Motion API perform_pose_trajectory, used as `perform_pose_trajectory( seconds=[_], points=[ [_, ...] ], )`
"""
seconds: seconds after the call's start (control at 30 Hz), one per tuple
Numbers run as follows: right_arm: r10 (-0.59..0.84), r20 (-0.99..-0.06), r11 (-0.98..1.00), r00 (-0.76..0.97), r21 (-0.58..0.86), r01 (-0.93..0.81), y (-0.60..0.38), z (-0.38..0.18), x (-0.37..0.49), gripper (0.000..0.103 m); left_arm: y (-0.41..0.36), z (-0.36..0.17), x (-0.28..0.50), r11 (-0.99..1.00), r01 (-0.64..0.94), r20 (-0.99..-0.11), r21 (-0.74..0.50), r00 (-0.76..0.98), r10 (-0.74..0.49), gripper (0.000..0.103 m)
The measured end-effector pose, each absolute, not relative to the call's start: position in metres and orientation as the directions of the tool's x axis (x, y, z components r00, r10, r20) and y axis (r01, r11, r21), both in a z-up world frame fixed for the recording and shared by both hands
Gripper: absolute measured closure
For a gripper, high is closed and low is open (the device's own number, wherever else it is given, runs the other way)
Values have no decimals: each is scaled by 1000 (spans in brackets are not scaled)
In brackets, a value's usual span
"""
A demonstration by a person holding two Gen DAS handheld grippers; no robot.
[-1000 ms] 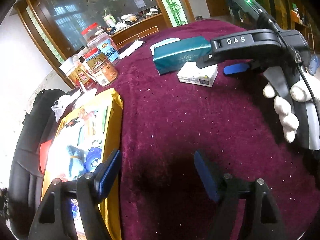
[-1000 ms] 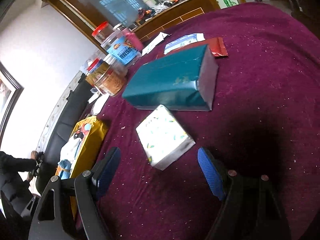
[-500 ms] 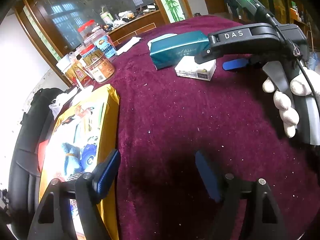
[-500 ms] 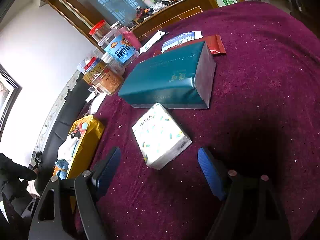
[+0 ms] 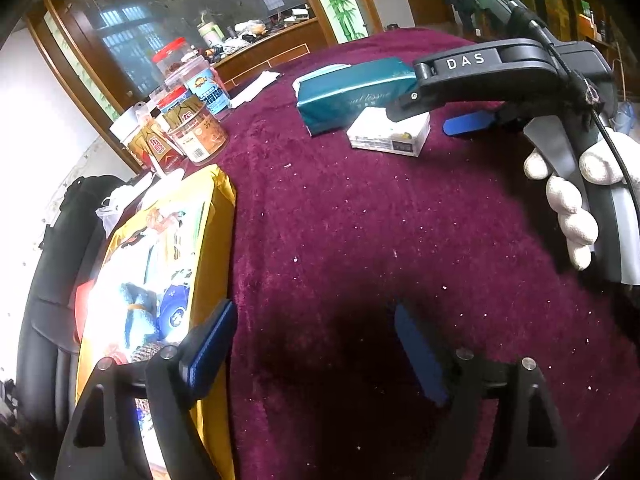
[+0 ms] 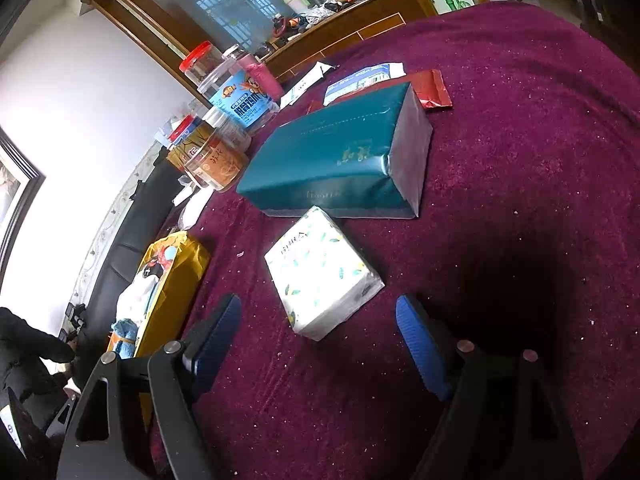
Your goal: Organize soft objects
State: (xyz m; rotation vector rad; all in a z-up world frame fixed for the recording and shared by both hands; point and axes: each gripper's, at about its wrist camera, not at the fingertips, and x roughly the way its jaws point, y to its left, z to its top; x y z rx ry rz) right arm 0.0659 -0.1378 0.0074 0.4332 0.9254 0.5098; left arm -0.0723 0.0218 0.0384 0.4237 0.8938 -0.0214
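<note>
Two tissue packs are seen on the maroon tablecloth (image 6: 520, 120): a large teal pack (image 6: 332, 164) and, just in front of it, a small white patterned pack (image 6: 320, 276), the two nearly touching. The right gripper (image 6: 318, 328) is held wide, nothing clasped, with the near corner of the white pack lying between its blue pads (image 6: 420, 344) but not pressed by them. The left gripper (image 5: 312, 344) is being opened over bare cloth, with nothing between its jaws. A yellow bag (image 5: 168, 264) filled with soft items is found at the table's left edge, touching the left gripper's pad. Snack jars (image 6: 224, 132) are grouped behind it. A white-gloved hand (image 5: 572, 204) is seen gripping the right tool's handle.
</note>
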Motion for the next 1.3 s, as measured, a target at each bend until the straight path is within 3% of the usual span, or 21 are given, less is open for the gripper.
perform_pose_trajectory(
  seconds=[1.3],
  points=[
    [581,-636,803,508,549,-230,-138,8,65,23,33,44,-81,924,188,-756,333,639,143,13]
  ],
)
